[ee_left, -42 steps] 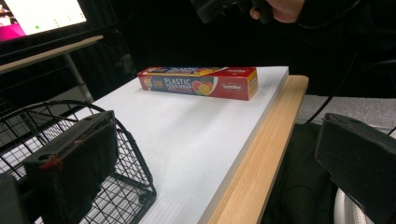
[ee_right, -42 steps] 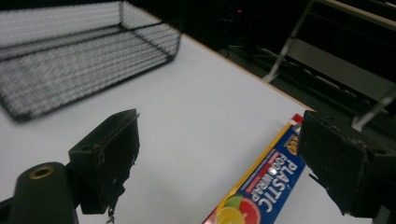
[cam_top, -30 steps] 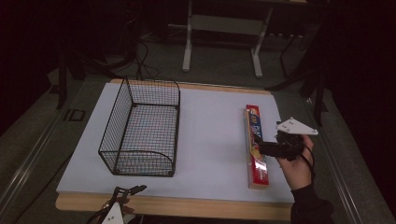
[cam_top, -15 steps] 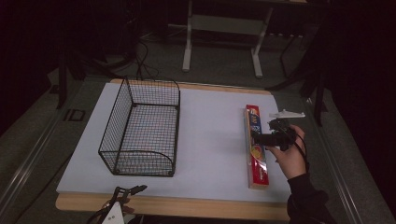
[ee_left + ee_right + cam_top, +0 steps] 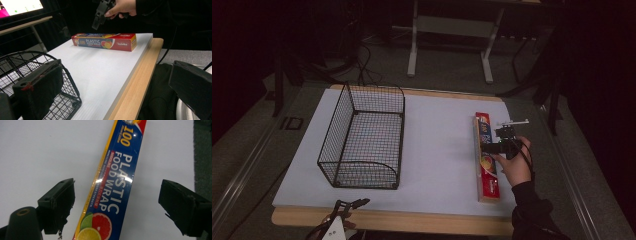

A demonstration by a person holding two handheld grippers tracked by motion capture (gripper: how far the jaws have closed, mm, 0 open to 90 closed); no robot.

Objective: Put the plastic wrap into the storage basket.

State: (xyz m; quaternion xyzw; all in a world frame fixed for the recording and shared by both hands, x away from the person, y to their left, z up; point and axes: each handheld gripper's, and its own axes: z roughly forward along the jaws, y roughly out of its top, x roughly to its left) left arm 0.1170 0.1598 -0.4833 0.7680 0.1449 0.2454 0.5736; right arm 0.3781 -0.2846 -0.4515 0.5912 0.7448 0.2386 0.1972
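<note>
- Dark floor and a grey table frame (image 5: 451,30) lay beyond my white work surface (image 5: 437,150), which sat on a wooden table (image 5: 412,222) with its pale edge toward me.
- On the right side of the surface, a long box of plastic food wrap (image 5: 486,155) lay flat, one end pointing away from me.
- My right gripper (image 5: 499,148) hovered directly over the box, and the right gripper view showed its jaws spread wide to either side of the label, pads (image 5: 58,202) clear of the cardboard. They had just been closing a little, the box between them but not pinched.
- An empty wire basket (image 5: 364,137) stood on the left side, well apart from the box; nothing lay between the two.
- My left gripper (image 5: 346,207) waited at the near table edge, jaws apart, holding nothing.
- From the left gripper view I could read the box's side lettering (image 5: 105,42) and see the right hand (image 5: 122,7) above it; a lit screen (image 5: 18,6) glowed in the far corner.
</note>
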